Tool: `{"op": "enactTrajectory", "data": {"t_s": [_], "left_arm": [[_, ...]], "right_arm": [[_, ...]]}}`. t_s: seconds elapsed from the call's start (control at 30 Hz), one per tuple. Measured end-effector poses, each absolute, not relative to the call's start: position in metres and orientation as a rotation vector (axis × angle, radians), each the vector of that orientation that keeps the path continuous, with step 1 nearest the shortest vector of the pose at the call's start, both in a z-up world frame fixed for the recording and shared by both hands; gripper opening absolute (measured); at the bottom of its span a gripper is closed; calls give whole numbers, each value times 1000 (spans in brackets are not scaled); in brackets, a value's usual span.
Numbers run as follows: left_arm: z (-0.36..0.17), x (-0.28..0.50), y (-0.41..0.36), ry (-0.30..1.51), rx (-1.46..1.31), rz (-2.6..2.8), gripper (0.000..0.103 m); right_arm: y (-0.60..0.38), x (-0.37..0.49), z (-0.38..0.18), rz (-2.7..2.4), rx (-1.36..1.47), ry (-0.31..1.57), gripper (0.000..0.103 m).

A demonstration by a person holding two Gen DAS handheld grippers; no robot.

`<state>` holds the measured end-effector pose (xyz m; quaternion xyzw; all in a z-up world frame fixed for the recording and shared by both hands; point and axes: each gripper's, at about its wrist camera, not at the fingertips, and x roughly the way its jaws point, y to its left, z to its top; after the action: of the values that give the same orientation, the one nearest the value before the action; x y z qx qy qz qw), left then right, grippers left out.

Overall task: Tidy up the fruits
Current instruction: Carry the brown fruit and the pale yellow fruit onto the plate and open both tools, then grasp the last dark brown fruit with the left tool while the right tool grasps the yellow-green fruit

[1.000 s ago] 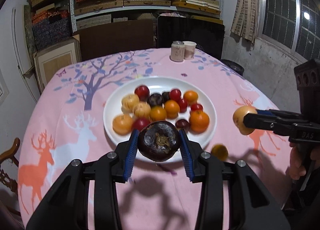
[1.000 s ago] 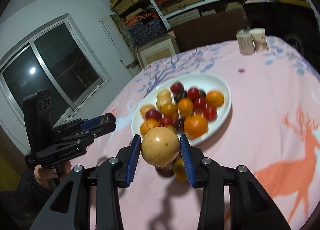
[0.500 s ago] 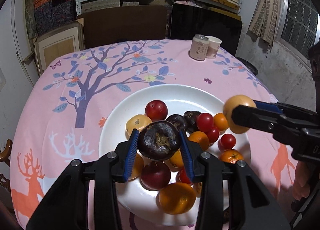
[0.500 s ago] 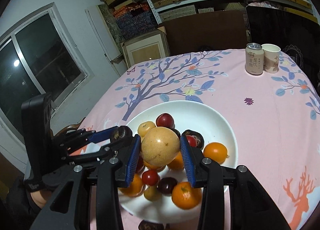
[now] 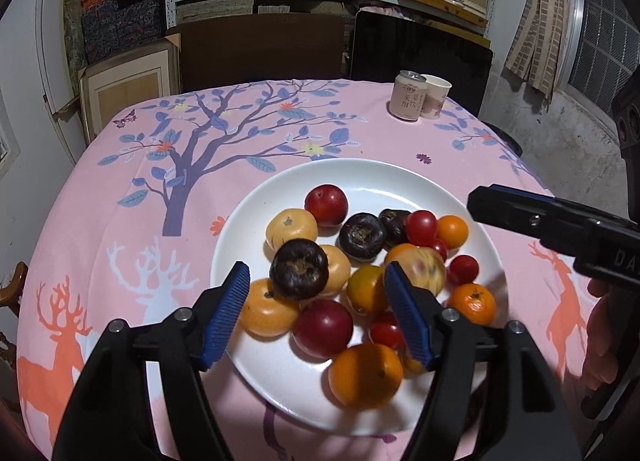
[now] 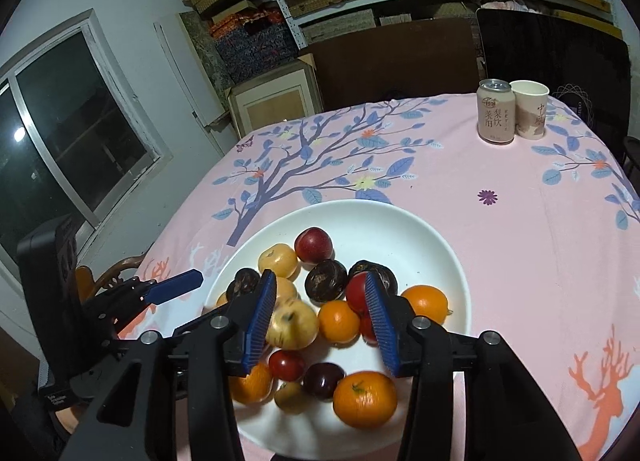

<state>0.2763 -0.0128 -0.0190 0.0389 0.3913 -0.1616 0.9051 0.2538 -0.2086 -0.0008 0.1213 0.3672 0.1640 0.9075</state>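
A white plate [image 5: 360,177] [image 6: 400,221] on the pink tablecloth holds several fruits: oranges, red plums, cherry tomatoes, yellow fruits and dark mangosteens. My left gripper [image 5: 320,315] is open above the plate's near side. A dark mangosteen [image 5: 299,269] lies on the pile just beyond its jaws. My right gripper [image 6: 318,319] is open over the plate. A blurred yellow fruit [image 6: 291,323] [image 5: 418,267] lies among the others below it. The right gripper also shows in the left wrist view [image 5: 520,215].
A drink can [image 5: 409,101] [image 6: 496,111] and a paper cup [image 5: 437,95] [image 6: 529,109] stand at the table's far right. A wooden chair [image 6: 116,273] is at the table's left edge. Shelves with boxes fill the back wall.
Both grippers opened and let go: the mangosteen and the yellow fruit dropped onto the pile in the plate. Both grippers had moved forward over the plate.
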Motion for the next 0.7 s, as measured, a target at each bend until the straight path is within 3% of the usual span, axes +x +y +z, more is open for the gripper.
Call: {"op": "enactTrajectory", "data": {"t_s": [0.33, 0.53, 0.7], "left_arm": [[-22, 216, -14, 773, 110, -317, 79], [-29, 182, -10, 764, 142, -292, 84], [-41, 168, -5, 788, 146, -277, 85]], "right_arm": [[-219, 185, -18, 318, 192, 775, 47], [-220, 139, -43, 338, 140, 780, 58], [-216, 132, -68, 322, 102, 821, 60]]}}
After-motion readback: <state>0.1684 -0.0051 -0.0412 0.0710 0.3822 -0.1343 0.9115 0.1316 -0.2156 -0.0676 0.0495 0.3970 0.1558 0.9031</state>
